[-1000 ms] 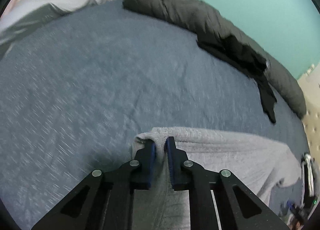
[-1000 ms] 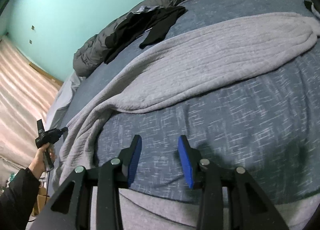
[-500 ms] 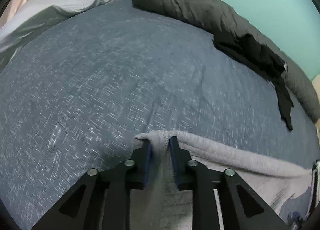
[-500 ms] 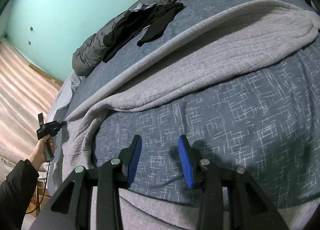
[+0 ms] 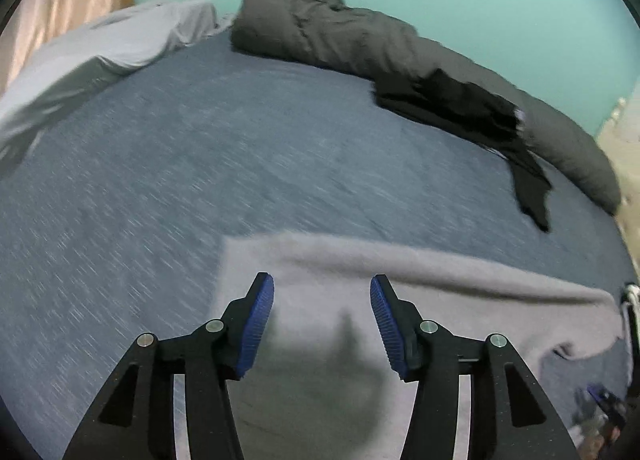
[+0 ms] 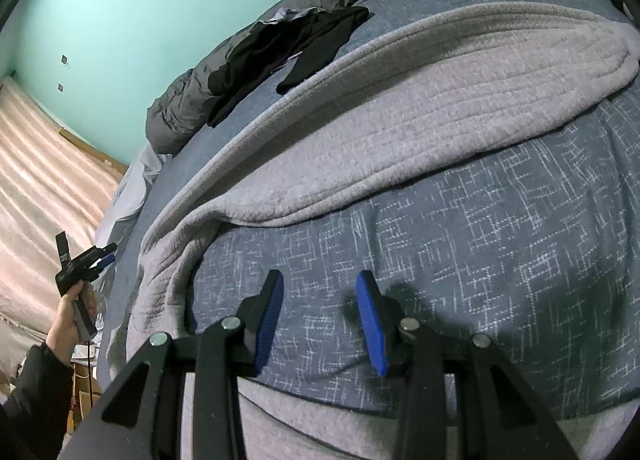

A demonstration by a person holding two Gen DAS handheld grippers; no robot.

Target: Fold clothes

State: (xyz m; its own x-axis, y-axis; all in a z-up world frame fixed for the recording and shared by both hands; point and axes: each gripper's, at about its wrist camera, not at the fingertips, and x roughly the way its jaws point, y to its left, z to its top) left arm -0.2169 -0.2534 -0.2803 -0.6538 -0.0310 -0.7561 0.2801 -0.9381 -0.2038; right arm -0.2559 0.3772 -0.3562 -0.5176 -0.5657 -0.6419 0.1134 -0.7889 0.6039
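The grey garment (image 6: 400, 108) lies along the bed (image 6: 500, 252), folded over once lengthwise, the left gripper (image 5: 322, 320) opening above its end, the right gripper (image 6: 320, 316) part-open and empty; further folds remain.

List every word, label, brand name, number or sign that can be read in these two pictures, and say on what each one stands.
None: no readable text in either view.
The grey knitted garment, the blue patterned bedcover and the black cloth show no print or label.
The two small marks on the turquoise wall are too small to tell.
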